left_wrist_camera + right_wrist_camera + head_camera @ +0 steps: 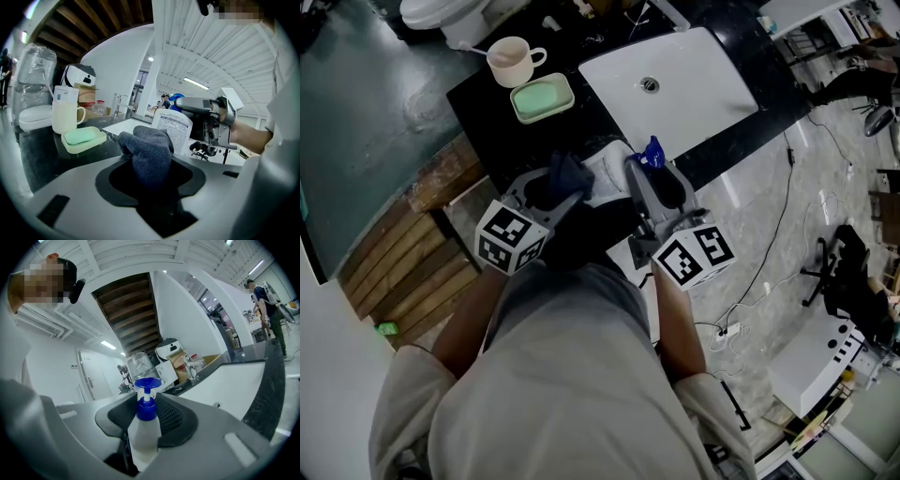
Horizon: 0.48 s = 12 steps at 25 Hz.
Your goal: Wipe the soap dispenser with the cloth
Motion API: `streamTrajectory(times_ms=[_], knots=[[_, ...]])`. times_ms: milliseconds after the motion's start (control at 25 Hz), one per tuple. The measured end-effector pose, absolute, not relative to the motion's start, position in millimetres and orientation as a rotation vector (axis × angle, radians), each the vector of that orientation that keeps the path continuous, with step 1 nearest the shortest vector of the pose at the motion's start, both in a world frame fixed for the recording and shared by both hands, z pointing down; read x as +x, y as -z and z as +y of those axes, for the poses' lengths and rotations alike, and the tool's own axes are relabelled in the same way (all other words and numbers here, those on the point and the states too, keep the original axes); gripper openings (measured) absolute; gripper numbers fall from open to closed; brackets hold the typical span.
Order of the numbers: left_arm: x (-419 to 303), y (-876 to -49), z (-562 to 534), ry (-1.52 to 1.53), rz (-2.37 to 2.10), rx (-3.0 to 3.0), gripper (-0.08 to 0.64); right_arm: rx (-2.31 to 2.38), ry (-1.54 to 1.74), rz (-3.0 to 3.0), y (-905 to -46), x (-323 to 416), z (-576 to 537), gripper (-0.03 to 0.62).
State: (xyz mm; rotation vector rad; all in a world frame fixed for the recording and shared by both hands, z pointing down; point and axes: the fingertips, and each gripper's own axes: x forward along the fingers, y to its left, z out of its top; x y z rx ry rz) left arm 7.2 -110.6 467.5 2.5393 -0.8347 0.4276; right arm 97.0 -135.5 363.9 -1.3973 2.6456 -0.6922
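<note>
While my left tool (150, 161) clamps the grey cloth (146, 145) beside the soap dispenser (143, 441), my right tool (146, 420) grips that bottle, above the tabletop's (487, 105) near edge.

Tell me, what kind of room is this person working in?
Probably a mock bathroom inside a workshop: a white sink set in a black counter, a toilet beside it, and a soap dish with a cup. Loose cables on the floor suggest a lab.
</note>
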Motion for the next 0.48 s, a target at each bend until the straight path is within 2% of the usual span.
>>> streamTrajectory(times_ms=[480], knots=[[4.8,-474.2,-110.5,-0.444,-0.839,2.523,0.174,-1.381,0.725,2.598,-367.2,104.1,-140.1,0.121]])
